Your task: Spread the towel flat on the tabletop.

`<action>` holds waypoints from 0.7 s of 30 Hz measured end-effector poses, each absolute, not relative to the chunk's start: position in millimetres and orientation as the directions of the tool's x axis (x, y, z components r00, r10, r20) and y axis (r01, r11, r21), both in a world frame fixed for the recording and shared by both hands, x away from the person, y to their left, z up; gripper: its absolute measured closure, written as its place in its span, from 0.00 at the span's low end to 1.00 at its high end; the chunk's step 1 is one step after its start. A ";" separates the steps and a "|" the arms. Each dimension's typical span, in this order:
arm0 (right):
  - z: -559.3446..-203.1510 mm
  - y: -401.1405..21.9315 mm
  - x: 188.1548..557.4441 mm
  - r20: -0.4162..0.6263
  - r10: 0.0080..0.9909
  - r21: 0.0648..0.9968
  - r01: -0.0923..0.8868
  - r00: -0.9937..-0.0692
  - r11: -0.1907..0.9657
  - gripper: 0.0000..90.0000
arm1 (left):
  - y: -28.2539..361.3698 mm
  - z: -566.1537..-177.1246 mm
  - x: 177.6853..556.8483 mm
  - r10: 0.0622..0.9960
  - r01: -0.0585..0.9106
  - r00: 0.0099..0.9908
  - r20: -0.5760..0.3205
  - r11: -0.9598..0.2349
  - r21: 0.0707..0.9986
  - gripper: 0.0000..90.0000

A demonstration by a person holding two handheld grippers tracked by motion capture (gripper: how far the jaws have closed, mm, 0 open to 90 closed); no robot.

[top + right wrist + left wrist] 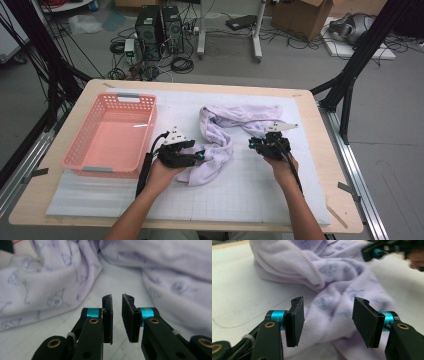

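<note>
Left gripper [199, 156], jaws apart, faces the near end of the lilac garment [220, 142]; right gripper [256, 143], nearly closed and empty, sits right of it.

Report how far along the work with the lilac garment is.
Done: nothing visible; the pink plastic basket holds nothing. In hand: the crumpled lilac printed garment lies unfolded on the white gridded mat, the left gripper open over it, the right gripper nearly closed, gripping nothing. Left: grasping and handling it.
</note>
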State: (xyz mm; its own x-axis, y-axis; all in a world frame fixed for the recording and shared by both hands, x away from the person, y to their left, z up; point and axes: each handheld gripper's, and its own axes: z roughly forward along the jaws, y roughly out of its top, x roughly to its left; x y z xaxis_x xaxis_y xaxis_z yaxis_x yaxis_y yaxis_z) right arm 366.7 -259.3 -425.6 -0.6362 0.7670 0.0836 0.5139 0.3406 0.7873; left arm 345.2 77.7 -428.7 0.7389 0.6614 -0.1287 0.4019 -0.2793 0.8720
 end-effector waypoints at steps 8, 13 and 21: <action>-445.9 -228.4 356.9 0.099 0.736 0.751 0.535 -0.670 0.386 0.62 | 65.2 -445.6 357.6 0.644 0.434 0.757 -0.113 -0.365 0.824 0.92; -449.9 -200.4 358.2 0.090 0.729 0.762 0.518 -0.678 0.388 0.56 | 74.8 -435.0 352.9 0.683 0.416 0.722 -0.115 -0.296 0.860 0.93; -446.3 -186.0 360.5 0.094 0.680 0.758 0.496 -0.727 0.424 0.94 | 95.8 -423.3 344.6 0.705 0.400 0.697 -0.129 -0.233 0.886 0.93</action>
State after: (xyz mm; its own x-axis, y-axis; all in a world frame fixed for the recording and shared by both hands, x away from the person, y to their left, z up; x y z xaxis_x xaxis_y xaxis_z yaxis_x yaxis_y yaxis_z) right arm 360.5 -186.0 -446.3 -0.7267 0.6805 0.0944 0.4956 0.4241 0.7580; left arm 344.6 95.8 -423.3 0.6971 0.7052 -0.1295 0.4002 -0.2329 0.8863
